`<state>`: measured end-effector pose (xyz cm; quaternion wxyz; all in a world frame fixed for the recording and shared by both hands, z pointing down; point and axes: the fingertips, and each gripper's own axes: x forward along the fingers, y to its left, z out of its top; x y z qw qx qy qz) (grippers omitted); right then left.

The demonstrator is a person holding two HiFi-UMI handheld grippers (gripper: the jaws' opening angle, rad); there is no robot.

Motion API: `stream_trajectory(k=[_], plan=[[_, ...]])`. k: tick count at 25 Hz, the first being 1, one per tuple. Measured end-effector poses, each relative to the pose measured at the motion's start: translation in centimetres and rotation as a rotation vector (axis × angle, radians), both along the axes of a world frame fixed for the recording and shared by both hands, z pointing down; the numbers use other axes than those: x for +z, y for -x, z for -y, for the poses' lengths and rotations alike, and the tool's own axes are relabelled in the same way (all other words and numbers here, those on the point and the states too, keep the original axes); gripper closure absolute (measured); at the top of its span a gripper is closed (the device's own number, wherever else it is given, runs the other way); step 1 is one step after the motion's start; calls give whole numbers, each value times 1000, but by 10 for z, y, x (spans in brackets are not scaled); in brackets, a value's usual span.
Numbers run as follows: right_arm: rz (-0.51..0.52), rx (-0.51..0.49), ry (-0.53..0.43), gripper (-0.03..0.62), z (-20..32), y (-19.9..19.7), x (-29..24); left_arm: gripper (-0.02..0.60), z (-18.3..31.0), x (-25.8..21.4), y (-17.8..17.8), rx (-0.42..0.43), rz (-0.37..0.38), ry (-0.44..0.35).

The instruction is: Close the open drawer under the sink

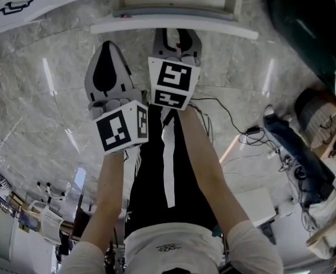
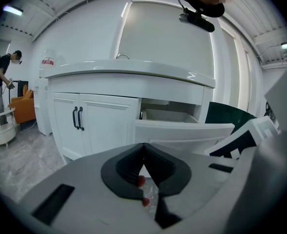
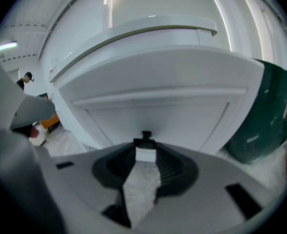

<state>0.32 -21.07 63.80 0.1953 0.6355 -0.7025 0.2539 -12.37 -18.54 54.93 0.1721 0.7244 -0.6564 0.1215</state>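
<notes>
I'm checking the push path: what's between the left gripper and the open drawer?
Nothing; the head view shows just bare marble floor between the left gripper and the drawer front.

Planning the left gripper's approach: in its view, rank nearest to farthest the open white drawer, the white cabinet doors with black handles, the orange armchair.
1. Open white drawer, straight ahead.
2. White cabinet doors with black handles, to the left.
3. Orange armchair, far left.

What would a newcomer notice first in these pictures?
First the white drawer, pulled open at the top of the head view. Next the right gripper, closed on the drawer's black handle, and the left gripper, shut, just short of the drawer.
</notes>
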Motion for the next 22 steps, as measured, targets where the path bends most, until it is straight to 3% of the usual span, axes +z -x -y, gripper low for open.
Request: stream_trajectory(k=[22], plan=[[-91,-80,-107,450,-1,2,-41,561,13,-12,2,6,-6,-41]])
